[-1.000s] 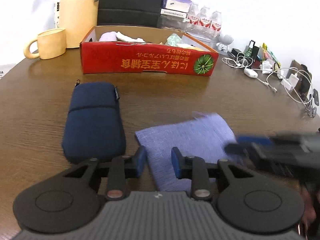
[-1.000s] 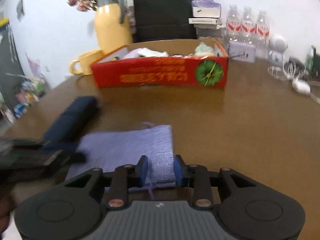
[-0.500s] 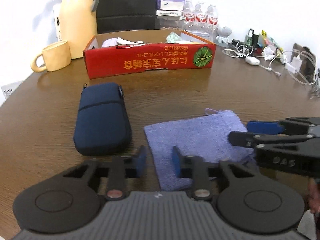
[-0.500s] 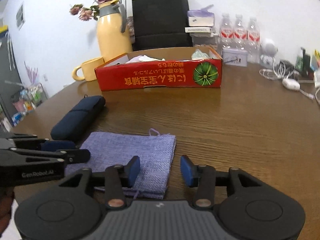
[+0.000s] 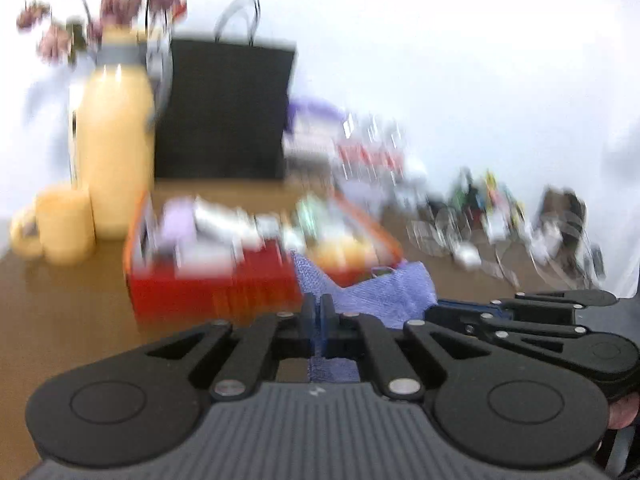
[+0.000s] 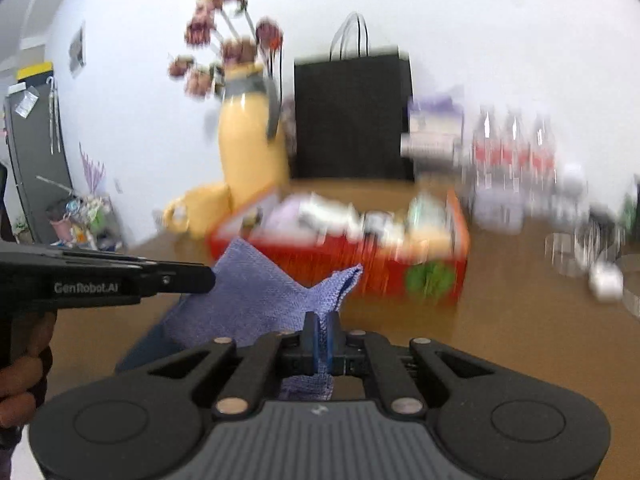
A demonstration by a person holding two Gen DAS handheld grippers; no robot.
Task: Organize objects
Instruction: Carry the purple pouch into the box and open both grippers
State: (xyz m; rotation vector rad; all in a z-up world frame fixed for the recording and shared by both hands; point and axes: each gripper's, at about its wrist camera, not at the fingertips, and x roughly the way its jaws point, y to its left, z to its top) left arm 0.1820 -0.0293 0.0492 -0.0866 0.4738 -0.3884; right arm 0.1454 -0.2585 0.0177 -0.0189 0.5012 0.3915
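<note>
— While both sets of fingers are pinched tight, what sits between them?

— The left gripper [image 5: 319, 320] is clenched on one edge of the purple cloth [image 5: 372, 292], and the right gripper [image 6: 321, 340] is clenched on another edge of the same cloth [image 6: 256, 300]. A strip of it hangs down behind each pair of pads.

— Where is the cloth, then?

— Lifted off the brown table [image 6: 500, 320], stretched and sagging between the two grippers. From the right wrist, the left gripper [image 6: 196, 278] reaches in at nine o'clock; from the left wrist, the right gripper [image 5: 440, 312] comes in at three o'clock.

— And beyond it?

— At twelve o'clock stands the red box [image 6: 360, 268], filled with blurred items. At eleven o'clock are a yellow jug [image 5: 116, 160] with flowers and a yellow mug [image 5: 64, 224]; behind the box stands a black bag [image 6: 352, 116]. Bottles [image 6: 512, 148] and cables [image 5: 460, 232] lie toward two o'clock.
</note>
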